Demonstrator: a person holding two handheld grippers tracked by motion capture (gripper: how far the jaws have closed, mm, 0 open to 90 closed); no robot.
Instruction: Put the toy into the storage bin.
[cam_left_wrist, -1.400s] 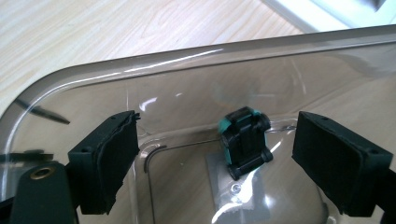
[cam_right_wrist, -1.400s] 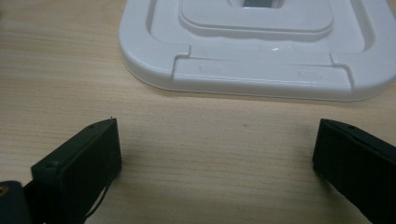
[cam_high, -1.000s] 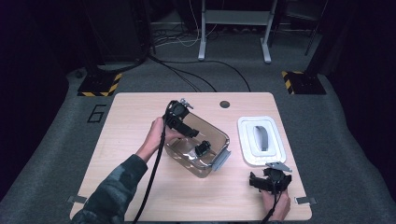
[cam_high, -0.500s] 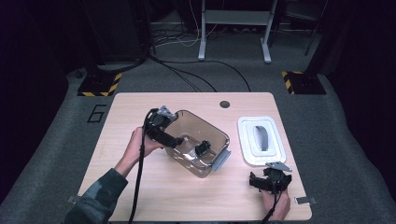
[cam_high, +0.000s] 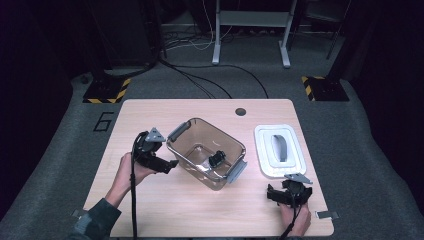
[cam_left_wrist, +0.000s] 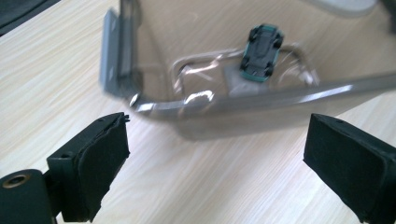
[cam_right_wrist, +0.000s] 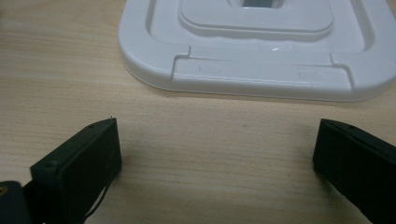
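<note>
Counts first: 1 clear plastic storage box (cam_high: 206, 152) w/ 2 grey clip handles, 1 small toy car (cam_high: 216, 159), 1 white lid (cam_high: 280, 150) w/ a grey handle, 2 hand-held grippers. Box sat near mid-table on the wooden table (cam_high: 150, 110), lid lay flat just right of it, apart from it. Car, teal w/ dark top, lay on the box floor, seen thru the wall in the left gripper view (cam_left_wrist: 261, 52). Left gripper (cam_high: 165, 165) was just left of the box, not touching it; its jaws had just been opening, stood wide w/ nothing btwn them, bare tabletop and the box's near rim (cam_left_wrist: 243, 100) ahead. Right gripper (cam_high: 274, 196) was at the near right edge, below the lid; jaws wide apart, nothing held, lid's near edge (cam_right_wrist: 261, 77) ahead of them. Writing: a big "6" (cam_high: 102, 121) on the floor left of the table; no brand or label readable on box, lid or car. Hard to make out: car detail in the high view, box rim blurred in the left gripper view, lid cut off at top of the right gripper view.
</note>
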